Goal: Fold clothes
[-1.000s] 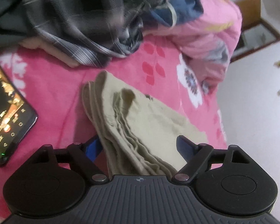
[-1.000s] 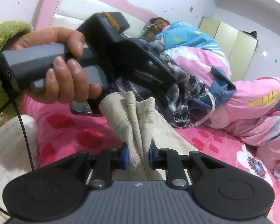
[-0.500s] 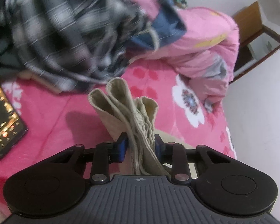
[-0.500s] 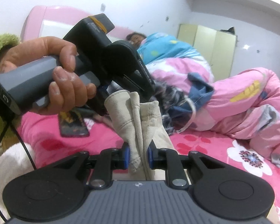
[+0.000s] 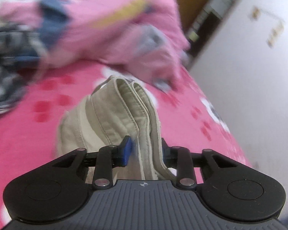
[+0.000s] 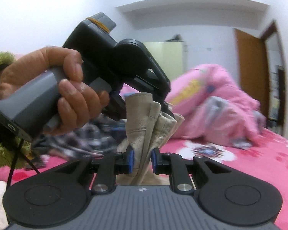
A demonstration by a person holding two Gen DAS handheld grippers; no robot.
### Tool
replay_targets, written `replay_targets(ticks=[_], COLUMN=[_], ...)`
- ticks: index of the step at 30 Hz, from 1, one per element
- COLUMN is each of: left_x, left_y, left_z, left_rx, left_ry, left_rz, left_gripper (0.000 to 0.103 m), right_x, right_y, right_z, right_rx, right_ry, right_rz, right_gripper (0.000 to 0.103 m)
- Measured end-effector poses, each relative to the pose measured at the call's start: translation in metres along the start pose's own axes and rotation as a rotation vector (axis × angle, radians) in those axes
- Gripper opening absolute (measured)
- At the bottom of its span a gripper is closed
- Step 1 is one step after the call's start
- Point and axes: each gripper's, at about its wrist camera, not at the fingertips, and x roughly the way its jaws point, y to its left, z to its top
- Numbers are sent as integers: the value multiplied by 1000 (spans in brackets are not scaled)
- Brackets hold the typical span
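Beige cotton-twill garment, folded into several thick layers (image 5: 122, 113) — held off the pink flower-print bedsheet (image 5: 25, 134) between both tools. Which garment it is cannot be told; stitched hems and seams show.

Left gripper (image 5: 146, 150): jaws pressed onto a bunch of stacked hem edges. Right gripper (image 6: 142, 160): jaws pinched on the same bundle lower down, with the left gripper, held in a bare hand (image 6: 53, 88) with a green fuzzy sleeve, biting the top corner.

Handling, as judged: soft, limp, light, but bulky where layers stack; the free part sags left of the left jaws. Weave looks grippy, not slippery. Best hold is across all hem edges together — a shallow pinch could let inner layers slide out.

Background: rumpled pink quilt (image 6: 217, 103), dark plaid cloth (image 5: 3, 61), blurred.
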Motion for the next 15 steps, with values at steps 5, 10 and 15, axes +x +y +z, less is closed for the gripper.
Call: replay_targets(ticks=[5, 10, 15], left_x=[66, 31, -27], left_y=[-26, -3, 26], left_z=[-27, -38, -52], left_rx=[41, 79, 163], left_ry=[176, 112, -5], left_rz=[-78, -150, -40], left_gripper=[46, 65, 69], right_x=[-2, 4, 11], right_y=[-76, -147, -161], right_z=[-50, -89, -85], right_rx=[338, 860, 968], right_ry=[106, 144, 188], right_rz=[-38, 155, 221], right_gripper=[20, 20, 26])
